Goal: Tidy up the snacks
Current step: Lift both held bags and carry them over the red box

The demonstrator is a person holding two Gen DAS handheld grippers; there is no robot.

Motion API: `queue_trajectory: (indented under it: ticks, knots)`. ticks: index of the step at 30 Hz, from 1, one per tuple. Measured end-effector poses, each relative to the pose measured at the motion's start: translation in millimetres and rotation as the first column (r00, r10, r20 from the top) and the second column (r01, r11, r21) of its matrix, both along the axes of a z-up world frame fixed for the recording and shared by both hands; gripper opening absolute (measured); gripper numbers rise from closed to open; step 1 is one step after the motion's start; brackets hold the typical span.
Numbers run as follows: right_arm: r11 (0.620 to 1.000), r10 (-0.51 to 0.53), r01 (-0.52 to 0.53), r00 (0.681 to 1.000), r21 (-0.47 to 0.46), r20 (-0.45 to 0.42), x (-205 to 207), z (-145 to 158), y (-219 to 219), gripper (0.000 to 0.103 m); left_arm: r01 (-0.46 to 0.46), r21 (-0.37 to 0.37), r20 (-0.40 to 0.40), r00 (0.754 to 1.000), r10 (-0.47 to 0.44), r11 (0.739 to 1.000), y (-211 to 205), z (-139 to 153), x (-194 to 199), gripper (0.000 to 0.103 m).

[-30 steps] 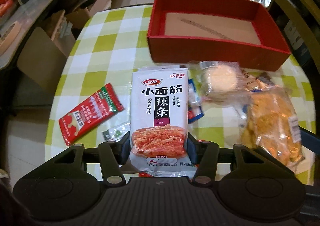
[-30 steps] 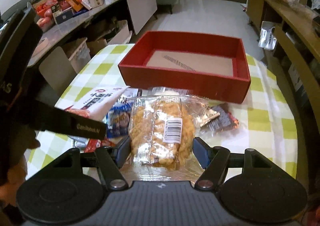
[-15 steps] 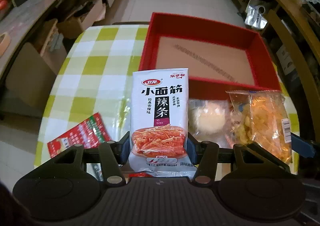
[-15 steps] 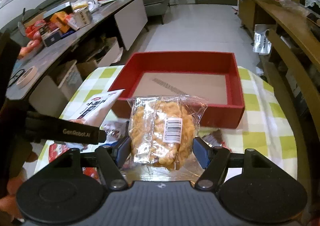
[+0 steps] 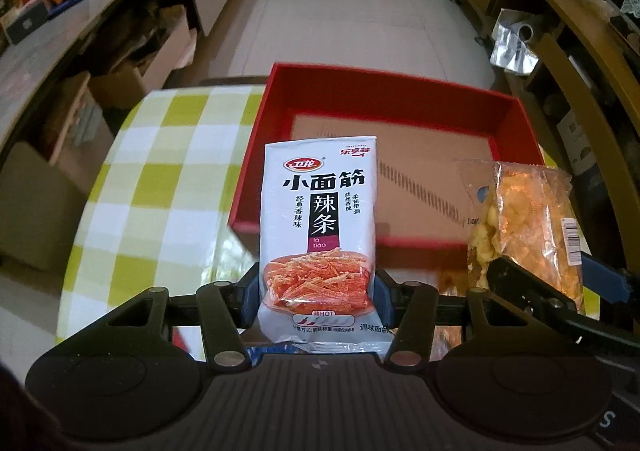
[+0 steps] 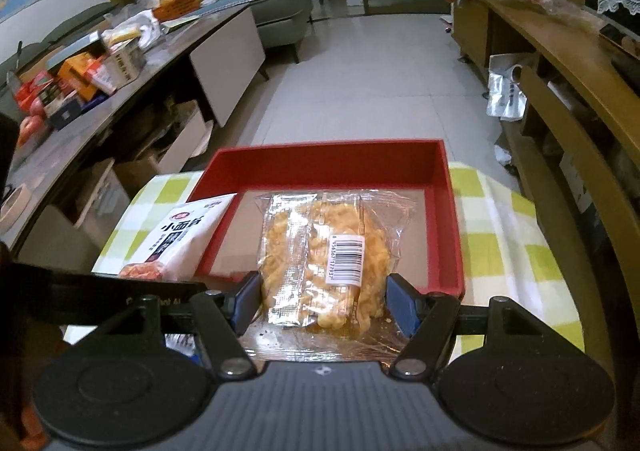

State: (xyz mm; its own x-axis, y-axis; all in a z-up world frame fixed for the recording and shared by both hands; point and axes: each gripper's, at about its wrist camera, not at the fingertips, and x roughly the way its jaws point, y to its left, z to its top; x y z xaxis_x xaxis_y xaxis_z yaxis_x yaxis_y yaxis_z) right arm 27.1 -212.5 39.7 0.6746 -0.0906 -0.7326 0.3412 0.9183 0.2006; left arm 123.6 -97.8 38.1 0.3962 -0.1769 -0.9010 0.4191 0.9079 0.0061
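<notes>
Left gripper point(image 5: 316, 291): jaws part-way closed, blue pads pressed on both side edges of a white latiao packet point(image 5: 318, 227). Packet stands upright between the fingers, printed face toward the camera, clear of the table. Its upper half overlaps the near-left part of the red box point(image 5: 516, 119) in the left wrist view.

Right gripper point(image 6: 322, 297): jaws somewhat wider, pads pinching a clear bag of yellow fried snack point(image 6: 320, 247) at its lower sides. Barcode sticker faces up. Crumbs lie in the loose film at the bottom of the bag. In the right wrist view the bag hangs in front of the box's interior; whether it is actually above the box floor or just short of the near wall cannot be told.

Cross-check: the right wrist view shows the latiao packet at lower left, tilted, over the box's near-left corner, with the left gripper's dark body below it. The left wrist view shows the snack bag at the right edge, level with the box's near-right corner.

Box: red walls, bare brown cardboard floor with one dark stripe, nothing in it. It sits on a table point(image 5: 168, 187) covered by a yellow-green and white checked cloth.

Room: pale tiled floor point(image 6: 360, 63) beyond the table. Long counter point(image 6: 120, 91) on the left, loaded with boxes and packets, cartons beneath it. Wooden shelving point(image 6: 560, 51) along the right. Grey sofa point(image 6: 280, 7) at the far end.
</notes>
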Motion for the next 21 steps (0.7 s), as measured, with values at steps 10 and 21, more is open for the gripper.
queue_trajectory:
  ticks: [10, 21]
  knots:
    - [1.000, -0.030, 0.030, 0.999, 0.007, -0.016, 46, -17, -33, 0.073, -0.012, 0.014, 0.014, 1.000, 0.012, 1.000, -28, -16, 40, 0.061]
    - [0.999, -0.037, 0.038, 0.999, 0.029, -0.034, 81, -43, -51, 0.073, -0.023, 0.040, -0.007, 1.000, 0.023, 0.999, -41, -40, 69, 0.061]
